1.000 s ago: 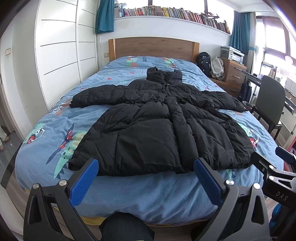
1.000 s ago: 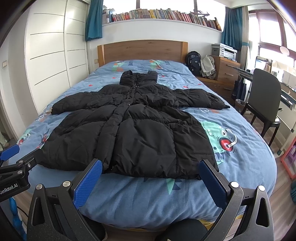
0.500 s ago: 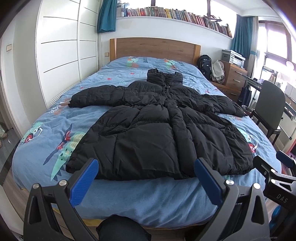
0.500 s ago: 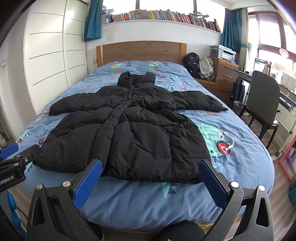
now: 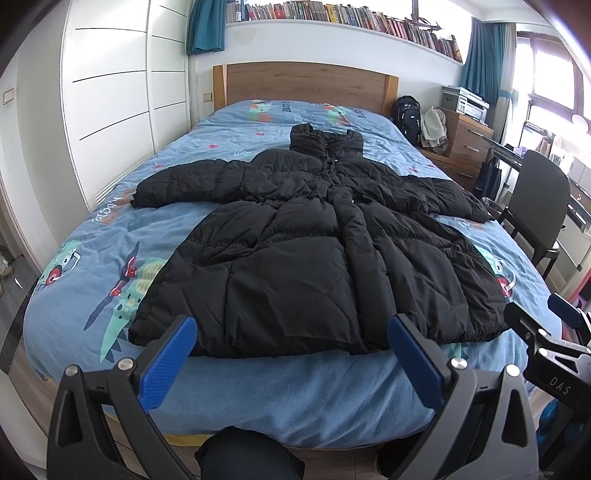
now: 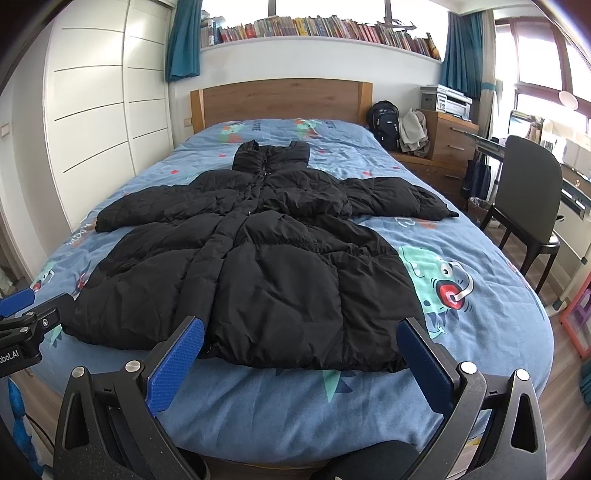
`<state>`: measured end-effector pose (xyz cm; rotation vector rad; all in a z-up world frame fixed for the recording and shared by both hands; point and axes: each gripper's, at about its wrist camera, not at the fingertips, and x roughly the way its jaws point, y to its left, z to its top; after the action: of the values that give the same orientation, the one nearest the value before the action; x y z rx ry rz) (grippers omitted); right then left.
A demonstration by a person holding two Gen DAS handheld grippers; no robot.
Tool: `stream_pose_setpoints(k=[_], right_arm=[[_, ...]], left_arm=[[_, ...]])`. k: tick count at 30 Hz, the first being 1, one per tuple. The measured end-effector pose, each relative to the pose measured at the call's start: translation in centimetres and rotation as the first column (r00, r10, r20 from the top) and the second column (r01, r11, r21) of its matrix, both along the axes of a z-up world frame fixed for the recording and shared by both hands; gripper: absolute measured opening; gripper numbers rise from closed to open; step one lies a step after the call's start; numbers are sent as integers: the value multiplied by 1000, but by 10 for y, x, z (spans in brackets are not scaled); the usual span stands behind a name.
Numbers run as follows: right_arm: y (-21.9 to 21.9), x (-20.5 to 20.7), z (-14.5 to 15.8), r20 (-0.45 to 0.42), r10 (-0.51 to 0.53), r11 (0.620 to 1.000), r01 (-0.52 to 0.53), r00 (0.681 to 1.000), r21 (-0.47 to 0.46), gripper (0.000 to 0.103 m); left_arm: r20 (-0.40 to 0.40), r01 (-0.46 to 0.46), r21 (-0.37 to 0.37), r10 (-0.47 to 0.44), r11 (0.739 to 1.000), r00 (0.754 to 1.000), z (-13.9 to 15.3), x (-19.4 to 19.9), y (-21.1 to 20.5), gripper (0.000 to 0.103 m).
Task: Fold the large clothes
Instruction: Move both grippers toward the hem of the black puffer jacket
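A big bed (image 5: 110, 236) with a blue cover full of cartoon monsters fills the middle of both views, and its wooden headboard (image 5: 306, 86) stands against the far wall near the top of the frame. Flat on the bed lies a puffy black coat (image 5: 314, 254), front side up, with its collar pointing to the headboard, its bottom edge near the foot of the bed low in the frame, and its two sleeves spread out to the left and right. In the upper left of the frame is a tall white wardrobe (image 5: 110, 85). Along the top runs a long shelf of books (image 6: 325, 27) with teal curtains (image 6: 183, 40) at each end. At the right side a dark chair (image 6: 528, 192) stands on the floor beside the bed, and behind it is a wooden dresser (image 6: 450, 144) with a black backpack (image 6: 386, 123) next to it. The left gripper (image 5: 291, 360) sits at the bottom of its own view, its blue fingers (image 5: 168, 363) wide apart and holding nothing (it hangs short of the coat's bottom edge, not touching it). The right gripper (image 6: 301, 363) is the same at the bottom of its view, fingers (image 6: 175, 363) spread wide, with nothing between them.
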<state>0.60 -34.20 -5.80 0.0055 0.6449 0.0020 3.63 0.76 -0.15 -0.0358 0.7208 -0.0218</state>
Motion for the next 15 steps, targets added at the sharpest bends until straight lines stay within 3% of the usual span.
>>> stream_pose_setpoints(k=[15], right_arm=[[-7,23,0,-13,3,1000,-3,1000,4,102]], left_arm=[[-71,-1,-23,0,1000,997,-5,30,5,103]])
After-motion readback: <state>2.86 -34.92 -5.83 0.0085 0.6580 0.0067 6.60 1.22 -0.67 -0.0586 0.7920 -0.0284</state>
